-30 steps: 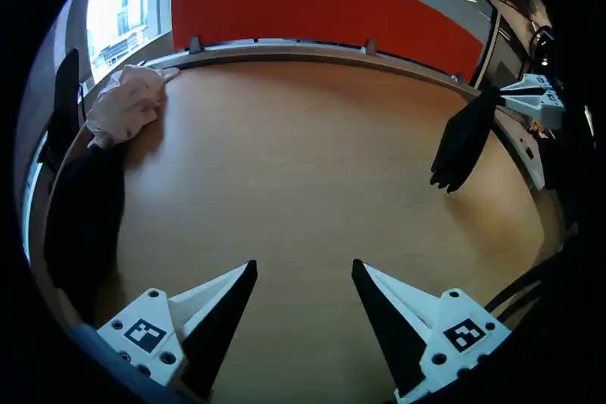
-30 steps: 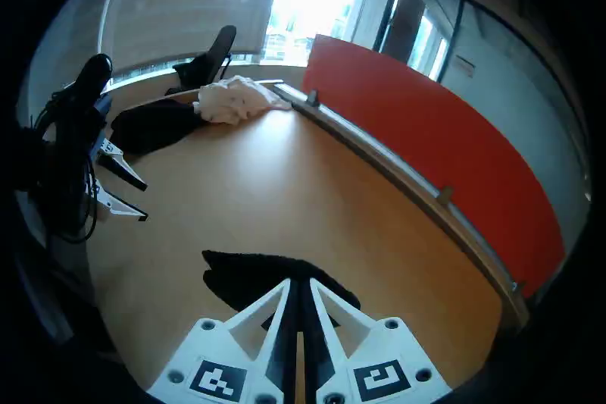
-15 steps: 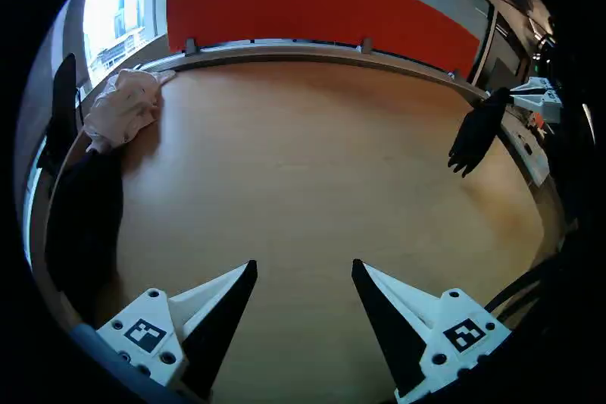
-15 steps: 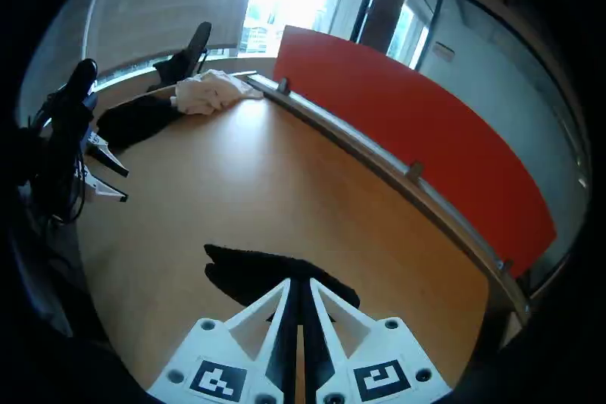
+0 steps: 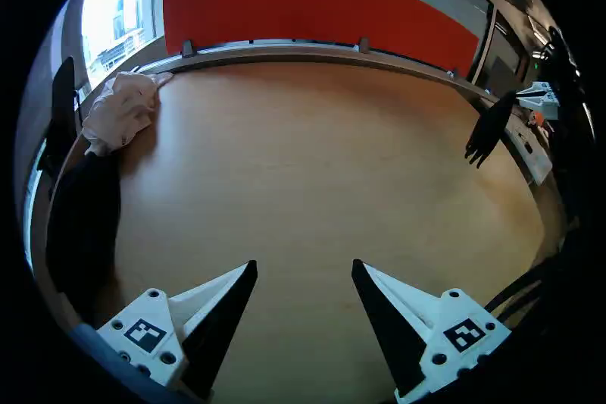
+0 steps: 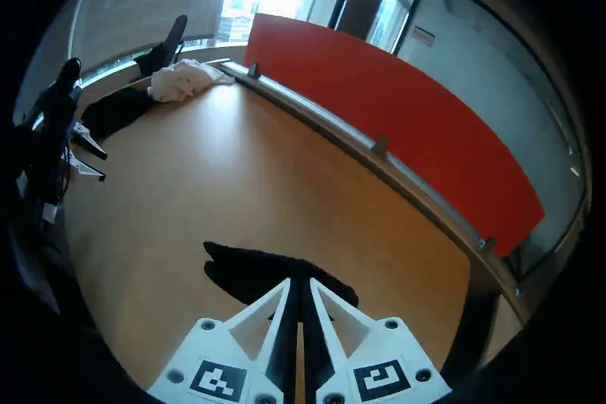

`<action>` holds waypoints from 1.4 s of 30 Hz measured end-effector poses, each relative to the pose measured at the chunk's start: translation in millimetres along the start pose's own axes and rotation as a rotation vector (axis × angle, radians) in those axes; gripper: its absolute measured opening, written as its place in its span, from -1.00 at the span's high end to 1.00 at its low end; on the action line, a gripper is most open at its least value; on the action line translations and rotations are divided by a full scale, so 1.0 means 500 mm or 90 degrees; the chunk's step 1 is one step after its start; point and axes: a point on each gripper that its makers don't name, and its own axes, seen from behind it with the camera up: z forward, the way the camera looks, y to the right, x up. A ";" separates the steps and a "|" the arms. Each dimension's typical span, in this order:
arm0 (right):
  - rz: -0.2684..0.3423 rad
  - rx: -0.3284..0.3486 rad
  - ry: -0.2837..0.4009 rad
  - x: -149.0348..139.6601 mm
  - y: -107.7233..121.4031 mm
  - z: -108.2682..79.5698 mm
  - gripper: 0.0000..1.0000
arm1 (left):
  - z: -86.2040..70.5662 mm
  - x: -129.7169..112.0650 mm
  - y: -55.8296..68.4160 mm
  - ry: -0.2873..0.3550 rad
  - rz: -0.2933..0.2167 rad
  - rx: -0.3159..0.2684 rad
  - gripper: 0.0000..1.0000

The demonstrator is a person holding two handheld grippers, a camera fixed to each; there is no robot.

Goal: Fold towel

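**A:** Where is the towel?

**B:** The black towel [image 6: 242, 271] is caught between the fingers of the right gripper [image 6: 301, 281]. The fingers are pressed together on it. It spreads out just past their tips and off to their left, over the wooden bench [image 6: 227, 176].

**A:** How does it look from the other side?

**B:** In the left gripper view it hangs from those fingers as a narrow dark strip. It is far ahead and well to the right of the left fingers, near the bench's right edge. I cannot tell whether its lower end touches the wood.

**A:** And the left gripper [image 5: 304, 261]?

**B:** Its fingers are spread wide apart and hold nothing, with bare bench showing between them. It is well apart from the towel.

**A:** What else lies there?

**B:** A white cloth [image 5: 121, 104] is bunched far ahead and to the left of the left fingers, by the far edge. A dark cloth [image 5: 83, 214] lies nearer, along the left edge, and its far end meets the white one. A red screen [image 5: 318, 6] stands along the far edge, straight ahead of the left fingers.
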 end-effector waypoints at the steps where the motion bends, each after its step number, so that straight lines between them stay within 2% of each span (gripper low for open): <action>1: 0.002 -0.004 -0.002 -0.005 0.011 -0.002 0.92 | 0.001 0.001 0.001 0.000 0.000 0.000 -0.85; 22: 0.034 -0.050 -0.056 -0.111 0.184 0.004 0.92 | 0.002 0.006 0.004 -0.003 -0.007 0.022 -0.85; 42: 0.035 -0.075 -0.096 -0.146 0.299 0.032 0.92 | -0.005 -0.001 0.001 -0.007 -0.013 0.037 -0.85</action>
